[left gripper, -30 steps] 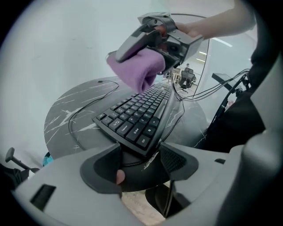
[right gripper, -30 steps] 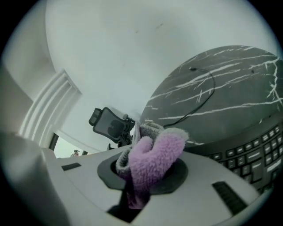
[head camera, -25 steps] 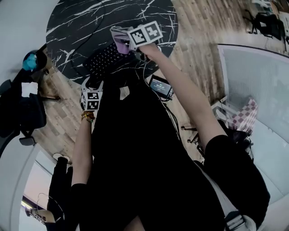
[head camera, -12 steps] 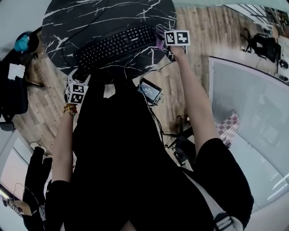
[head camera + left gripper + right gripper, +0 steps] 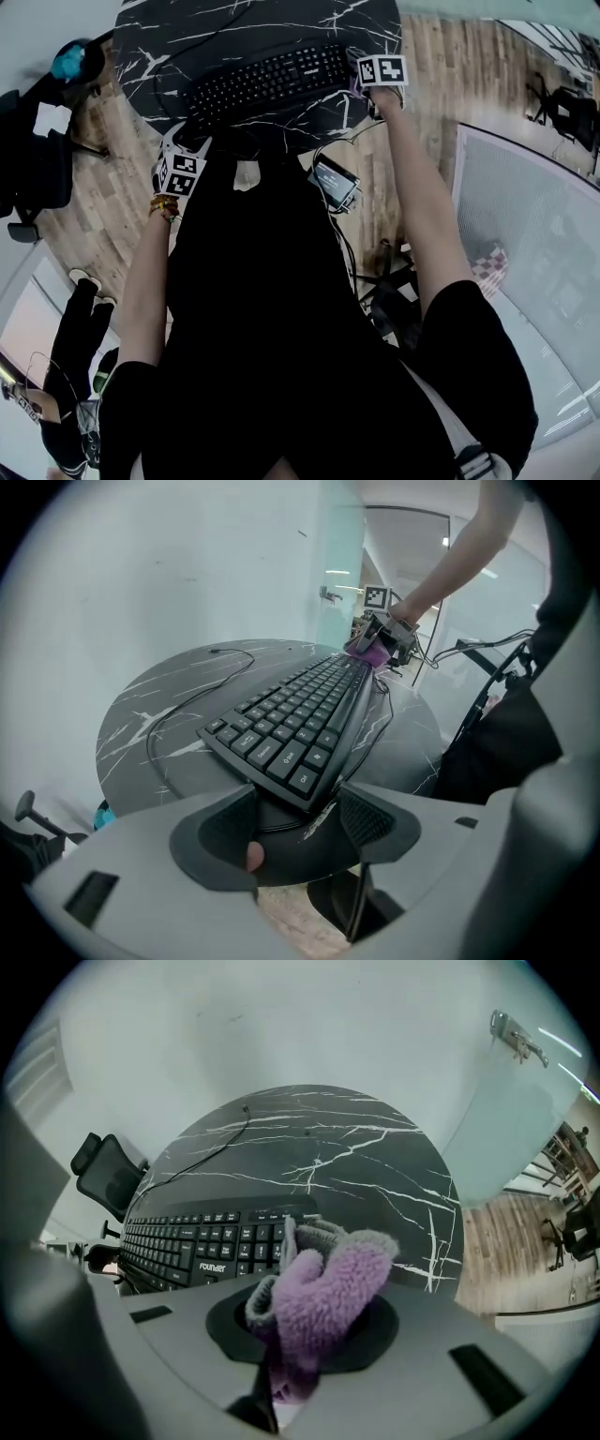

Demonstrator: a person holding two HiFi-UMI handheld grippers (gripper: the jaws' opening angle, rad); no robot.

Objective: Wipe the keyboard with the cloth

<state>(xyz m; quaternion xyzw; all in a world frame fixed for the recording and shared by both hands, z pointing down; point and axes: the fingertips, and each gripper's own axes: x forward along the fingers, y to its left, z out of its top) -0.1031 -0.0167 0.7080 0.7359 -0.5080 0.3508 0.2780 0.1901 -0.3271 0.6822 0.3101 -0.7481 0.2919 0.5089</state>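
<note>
A black keyboard [image 5: 272, 80] lies on the round black marble table [image 5: 187, 37]. My right gripper [image 5: 361, 68] is at the keyboard's right end, shut on a purple and grey fluffy cloth [image 5: 323, 1302]. In the right gripper view the cloth bulges out over the jaws of the right gripper [image 5: 305, 1330] and hides the keyboard's [image 5: 206, 1241] right end. My left gripper [image 5: 300, 822] is open at the table's near edge. The left end of the keyboard [image 5: 291, 728] reaches in between its jaws. The cloth [image 5: 367, 653] shows far off at the other end.
The keyboard's cable [image 5: 187, 682] loops over the table behind it. A small device with a screen [image 5: 335, 183] hangs by wires below the table edge. An office chair [image 5: 108, 1180] stands to the left, a glass partition [image 5: 525, 216] to the right, another person [image 5: 80, 375] at bottom left.
My right gripper has carried the cloth from over the keyboard's right part to its right end. The left gripper has stayed at the left end.
</note>
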